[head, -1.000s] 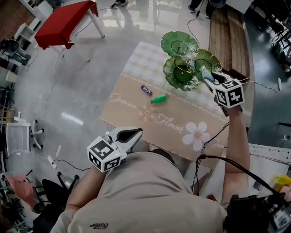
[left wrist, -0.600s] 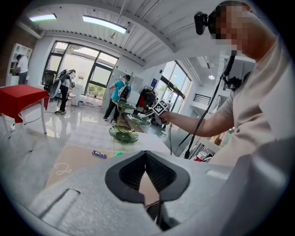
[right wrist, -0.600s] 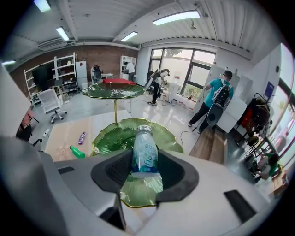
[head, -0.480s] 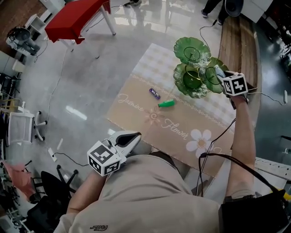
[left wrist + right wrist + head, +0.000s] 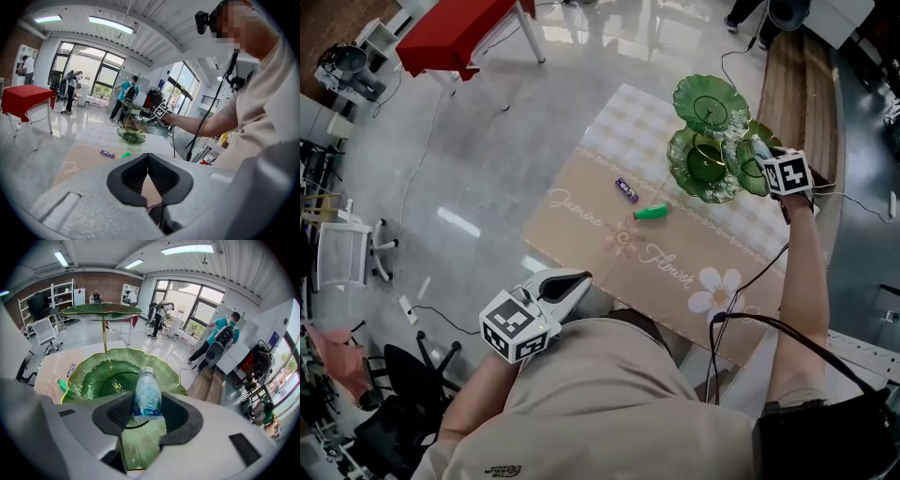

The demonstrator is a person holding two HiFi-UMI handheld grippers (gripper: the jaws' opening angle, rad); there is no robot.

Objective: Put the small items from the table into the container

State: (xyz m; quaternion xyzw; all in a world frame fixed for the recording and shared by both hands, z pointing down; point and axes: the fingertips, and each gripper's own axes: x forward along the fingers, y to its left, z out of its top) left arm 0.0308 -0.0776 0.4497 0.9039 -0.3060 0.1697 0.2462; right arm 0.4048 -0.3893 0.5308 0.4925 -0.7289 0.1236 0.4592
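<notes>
Hanging above the lower tray of the green leaf-shaped tiered dish (image 5: 89,376), a small capped bottle (image 5: 147,394) with a pale blue label stands between the jaws of the right gripper (image 5: 147,412). The jaws are easing apart, with the pads against the bottle's sides. The tray's wavy gold-edged rim curls up all round beneath it, and the top leaf sits on a thin gold stem to the left, leaving open air above the bottle. On the bench (image 5: 581,187), a green item (image 5: 652,213) and a purple bar (image 5: 626,190) lie near each other, well clear of the dish and with bare cloth on every side. The left gripper (image 5: 572,279) is at the bench's near edge, close to the person's body, with its jaws closed tip to tip on nothing. The cloth is tan with white flowers and script lettering, turning to a pale check at the far end. Around the bench are a glossy grey floor (image 5: 469,159), a red table (image 5: 459,33), a white chair (image 5: 342,258) and trailing cables.
</notes>
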